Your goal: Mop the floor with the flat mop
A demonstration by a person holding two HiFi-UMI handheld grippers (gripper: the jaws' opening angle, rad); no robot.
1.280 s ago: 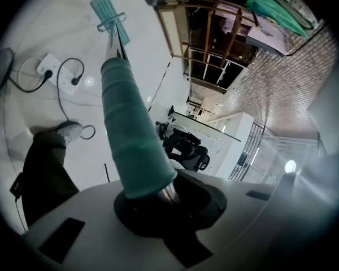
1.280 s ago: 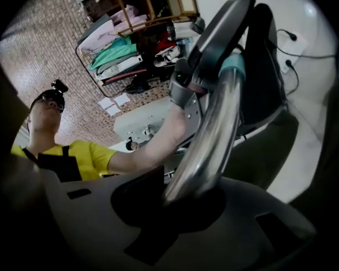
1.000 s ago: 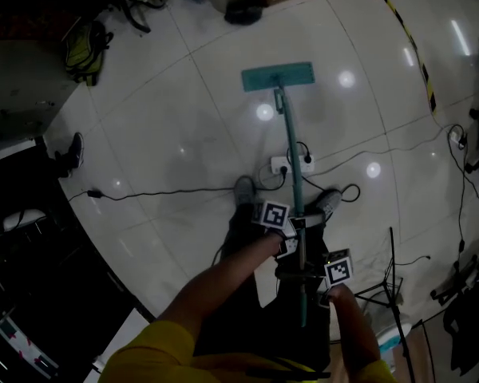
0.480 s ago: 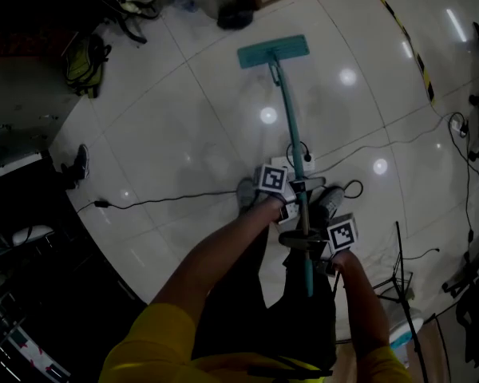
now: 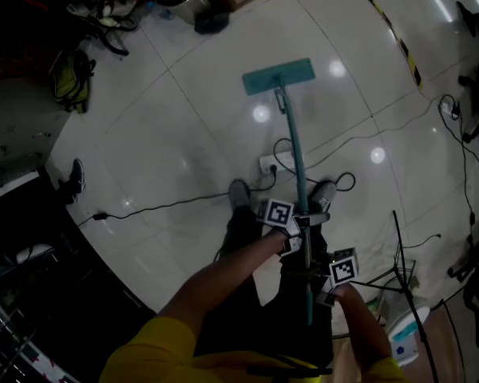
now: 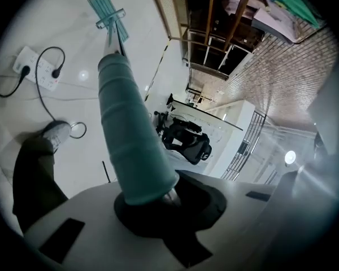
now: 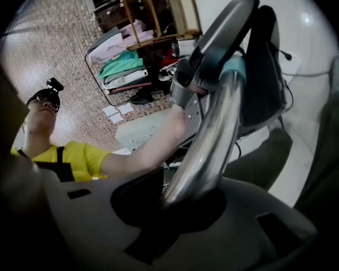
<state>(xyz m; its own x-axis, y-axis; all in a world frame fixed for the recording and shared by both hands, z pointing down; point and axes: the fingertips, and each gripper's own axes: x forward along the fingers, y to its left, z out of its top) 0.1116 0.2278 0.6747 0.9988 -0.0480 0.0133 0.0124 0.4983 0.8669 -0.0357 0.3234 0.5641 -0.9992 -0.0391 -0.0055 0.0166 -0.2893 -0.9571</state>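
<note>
The flat mop's teal head point(image 5: 278, 76) lies flat on the white tiled floor point(image 5: 184, 134), ahead of the person's feet. Its teal handle point(image 5: 295, 158) slants back to both grippers. My left gripper point(image 5: 297, 228) is shut on the handle, higher up the pole toward the head; in the left gripper view the teal grip point(image 6: 130, 140) runs out from between its jaws to the mop head point(image 6: 106, 9). My right gripper point(image 5: 323, 282) is shut on the handle lower down, where the right gripper view shows the shiny metal pole point(image 7: 206, 145) clamped.
A white power strip point(image 5: 273, 164) with black cables point(image 5: 168, 204) lies on the floor just in front of the shoes point(image 5: 239, 194). Yellow-black tape point(image 5: 383, 22) crosses the floor at the upper right. Dark clutter and bags point(image 5: 72, 78) line the left; a stand point(image 5: 395, 282) is at the right.
The mop head went away from the person and then came back nearer; both grippers moved with the handle and stayed clamped on it.
</note>
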